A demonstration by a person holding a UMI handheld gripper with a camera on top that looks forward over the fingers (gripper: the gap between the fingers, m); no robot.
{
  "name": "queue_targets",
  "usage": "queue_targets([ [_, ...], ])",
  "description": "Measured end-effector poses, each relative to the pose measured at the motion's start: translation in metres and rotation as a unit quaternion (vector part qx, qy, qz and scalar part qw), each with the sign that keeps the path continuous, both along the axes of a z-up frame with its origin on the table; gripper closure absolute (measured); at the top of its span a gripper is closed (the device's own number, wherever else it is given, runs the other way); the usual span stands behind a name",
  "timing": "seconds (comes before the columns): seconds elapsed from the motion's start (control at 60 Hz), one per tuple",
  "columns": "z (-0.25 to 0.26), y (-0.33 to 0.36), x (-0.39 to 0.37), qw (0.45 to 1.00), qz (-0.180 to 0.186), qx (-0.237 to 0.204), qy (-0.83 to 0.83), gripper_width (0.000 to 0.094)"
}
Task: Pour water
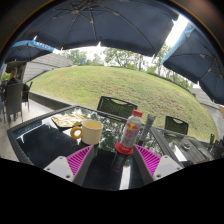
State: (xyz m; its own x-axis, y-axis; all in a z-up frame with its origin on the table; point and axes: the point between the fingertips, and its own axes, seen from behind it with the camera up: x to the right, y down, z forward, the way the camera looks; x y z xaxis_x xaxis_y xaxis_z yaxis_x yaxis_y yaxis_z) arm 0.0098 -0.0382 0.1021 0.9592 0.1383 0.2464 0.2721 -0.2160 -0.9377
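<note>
A clear plastic bottle with a red cap and a red label stood upright just right of the frame's centre, low down, between the gripper fingers. The two magenta pads flanked its base, but whether they pressed on it or left a gap could not be told. The bottle rested on a dark glass table that reflected the sky. Just left of the bottle, slightly farther back, sat a pale yellow mug with its handle turned to the left. Behind the mug, toward the left of centre, lay a flat tray or board with light items on it. Dark chairs stood at the table's far side. Beyond them a green lawn rose across the middle of the frame, under dark parasols at the top
</note>
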Motion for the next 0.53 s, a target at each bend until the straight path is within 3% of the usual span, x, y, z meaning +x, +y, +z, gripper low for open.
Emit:
queue_targets([
  [0.217, 0.004, -0.001, -0.023, 1.000, 0.024, 0.004, 0.011, 0.0092],
  [0.533, -0.004, 0.005, -0.023, 0.999, 0.016, -0.005, 0.027, 0.0092],
])
